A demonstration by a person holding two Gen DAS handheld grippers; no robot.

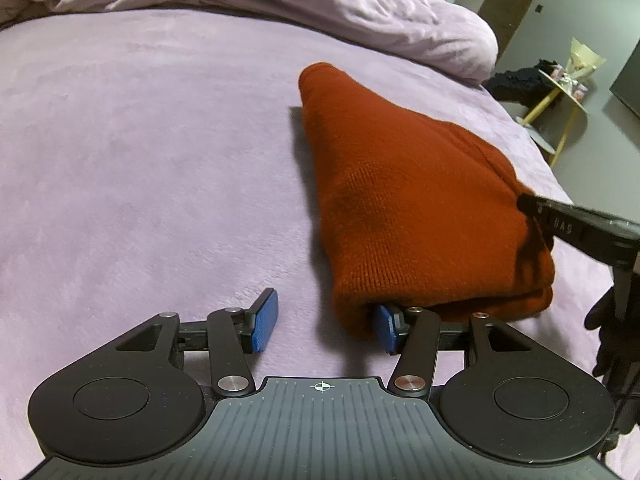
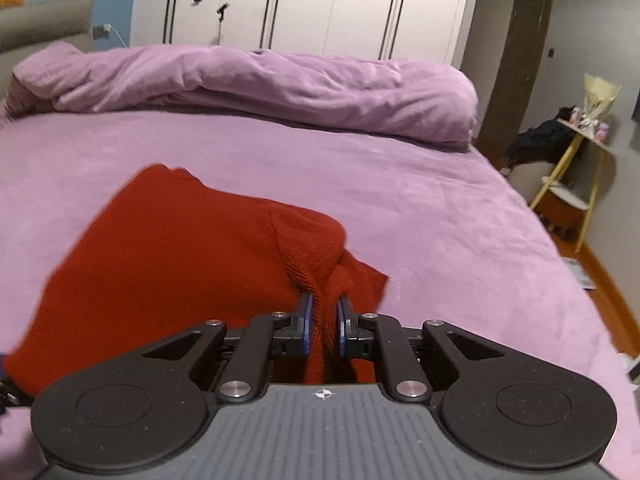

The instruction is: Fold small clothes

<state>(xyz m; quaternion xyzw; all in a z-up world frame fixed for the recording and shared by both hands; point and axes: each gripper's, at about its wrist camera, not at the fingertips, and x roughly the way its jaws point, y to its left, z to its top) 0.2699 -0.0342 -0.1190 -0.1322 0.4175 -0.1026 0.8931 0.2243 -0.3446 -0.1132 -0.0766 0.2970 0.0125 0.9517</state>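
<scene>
A big bed fills most of both views. It has a soft purple sheet on it. A puffy purple blanket is bunched up along the far side of the bed. Behind it stands a tall white wardrobe. Off to the right, on the floor beside the bed, is a small stand with yellow legs and a dark heap of cloth next to it.

A red knitted sweater lies folded on the sheet, near the front edge of the bed.

The left gripper is about half open. Its left blue pad sits on the bare sheet. Its right blue pad is tucked just under the near corner of the sweater. The pads are not pressing on the cloth.

The right gripper is almost closed. It pinches a bunched fold of the red sweater between its two blue pads. The cloth is pulled up a little where it is pinched. From the left view, this gripper comes in from the right and meets the sweater's right edge.
</scene>
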